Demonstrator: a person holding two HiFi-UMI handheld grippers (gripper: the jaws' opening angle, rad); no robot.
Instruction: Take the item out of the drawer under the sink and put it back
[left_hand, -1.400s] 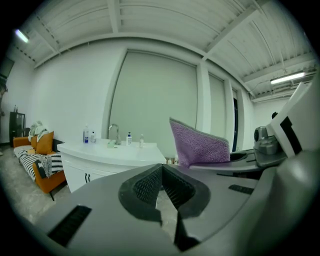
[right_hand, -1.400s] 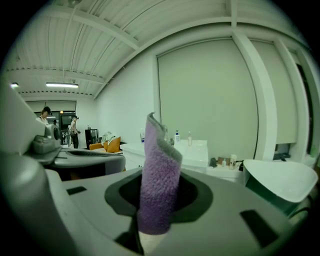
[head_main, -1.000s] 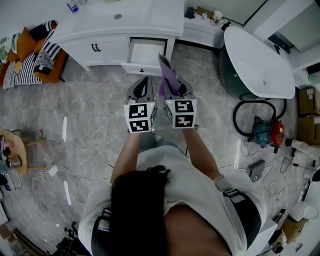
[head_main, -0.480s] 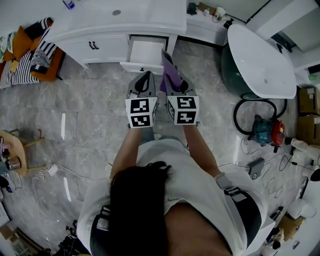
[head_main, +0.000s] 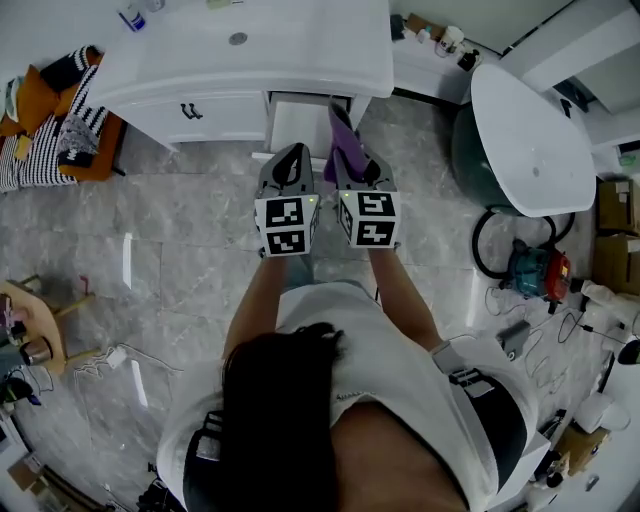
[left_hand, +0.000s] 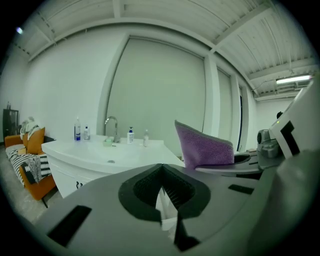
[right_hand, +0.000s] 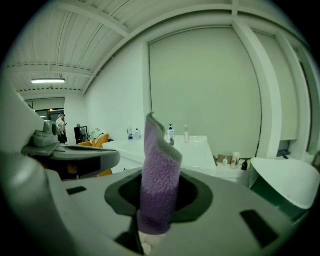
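The white vanity (head_main: 250, 50) stands at the top of the head view, and its right-hand drawer (head_main: 298, 120) is pulled open below the counter. A purple cloth (head_main: 340, 130) stands upright between the jaws of my right gripper (head_main: 345, 165), which is shut on it just in front of the drawer. In the right gripper view the cloth (right_hand: 159, 180) rises from the right gripper (right_hand: 155, 205). My left gripper (head_main: 290, 158) is level beside it on the left, jaws together and holding nothing. The left gripper (left_hand: 161, 200) faces the vanity, with the cloth (left_hand: 202, 147) to its right.
A white bathtub (head_main: 530, 130) stands to the right of the vanity, with a vacuum cleaner (head_main: 535, 265) and its hose on the floor below it. An orange seat with striped cushions (head_main: 60, 110) is at the left. Bottles and a faucet (left_hand: 111, 127) stand on the counter.
Both grippers have moved side by side toward the vanity, and the cloth's tip now reaches over the open drawer. The right gripper's hold on the cloth is unchanged.
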